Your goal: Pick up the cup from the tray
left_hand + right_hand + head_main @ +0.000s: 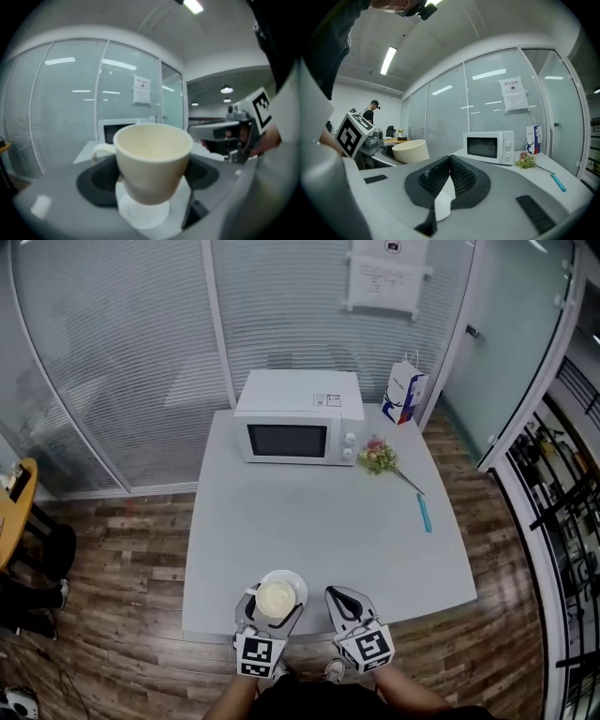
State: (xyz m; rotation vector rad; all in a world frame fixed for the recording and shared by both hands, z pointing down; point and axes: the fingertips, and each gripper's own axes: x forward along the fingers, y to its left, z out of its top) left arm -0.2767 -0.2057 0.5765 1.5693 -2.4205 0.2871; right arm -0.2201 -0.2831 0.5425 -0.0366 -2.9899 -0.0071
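Note:
A cream cup (276,597) with a handle on its left sits between the jaws of my left gripper (274,607), which is shut on it. In the left gripper view the cup (152,159) fills the middle, over a small white round tray (140,212). In the head view this tray (298,581) lies at the grey table's near edge, with the cup over its near-left part. I cannot tell whether cup and tray touch. My right gripper (345,601) is just right of the tray, shut and empty, and its jaws (450,176) meet in its own view. The cup (410,151) shows there at left.
A white microwave (298,418) stands at the back of the grey table (319,521). To its right are a small bunch of flowers (379,456), a white and blue paper bag (405,395) and a blue stick (425,513). Glass walls stand behind the table.

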